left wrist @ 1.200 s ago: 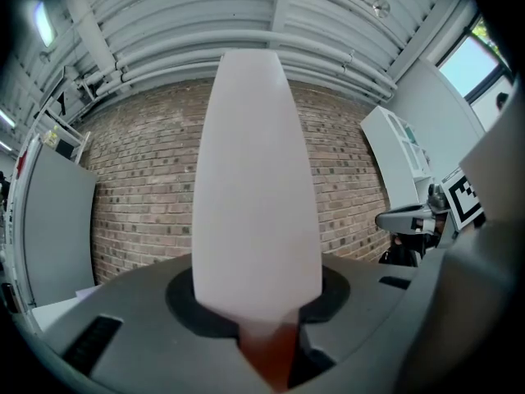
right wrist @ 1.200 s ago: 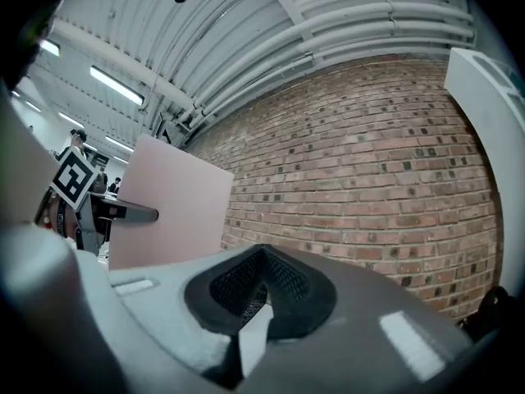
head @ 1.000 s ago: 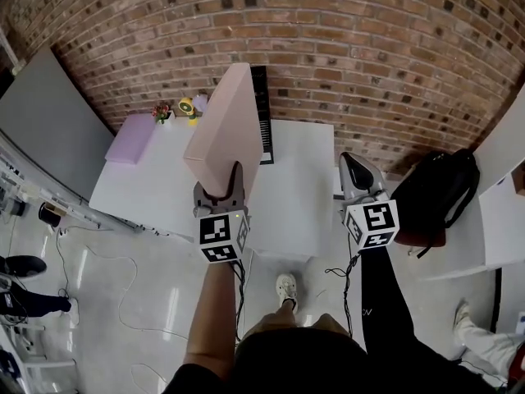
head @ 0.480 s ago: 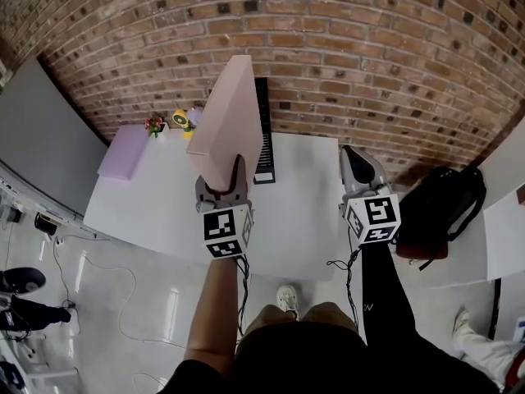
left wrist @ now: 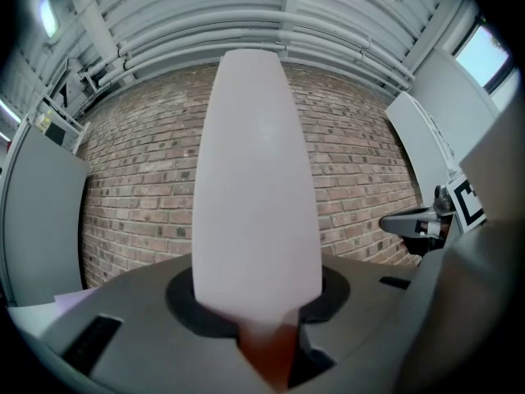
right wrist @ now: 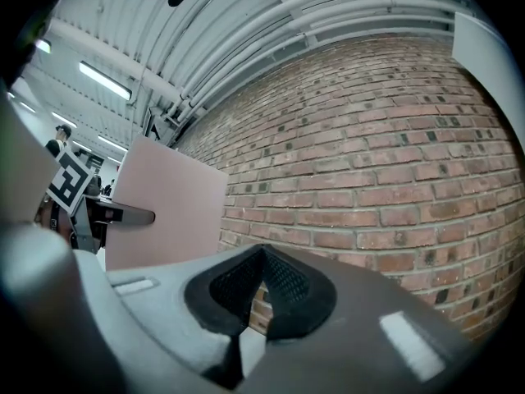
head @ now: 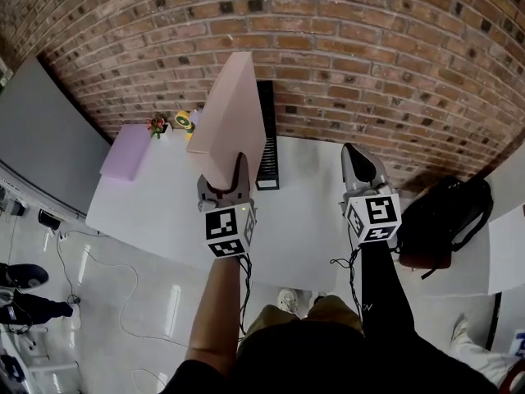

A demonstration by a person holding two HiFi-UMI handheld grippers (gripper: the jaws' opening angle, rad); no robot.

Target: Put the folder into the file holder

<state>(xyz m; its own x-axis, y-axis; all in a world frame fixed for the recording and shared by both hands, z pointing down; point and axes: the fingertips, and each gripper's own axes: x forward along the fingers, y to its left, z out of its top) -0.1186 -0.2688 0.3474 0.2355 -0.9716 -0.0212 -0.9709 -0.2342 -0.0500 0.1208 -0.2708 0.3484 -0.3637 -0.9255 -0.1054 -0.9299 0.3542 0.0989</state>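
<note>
Left claw (head: 223,179) is clenched on the lower edge of the pink folder (head: 234,109), which is held upright above the white worktop (head: 160,203) — just beside the black file holder (head: 267,146) set against the brick wall (head: 369,48). Right claw (head: 359,161) is closed on nothing.

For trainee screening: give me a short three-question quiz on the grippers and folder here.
1. True or false: the right gripper is shut and empty.
2. Where does the black file holder stand?
3. The pink folder is: A) in the file holder, B) in the right gripper, C) upright in the left gripper.
Key: 1 true; 2 on the white table, at its far side by the brick wall; 3 C.
</note>
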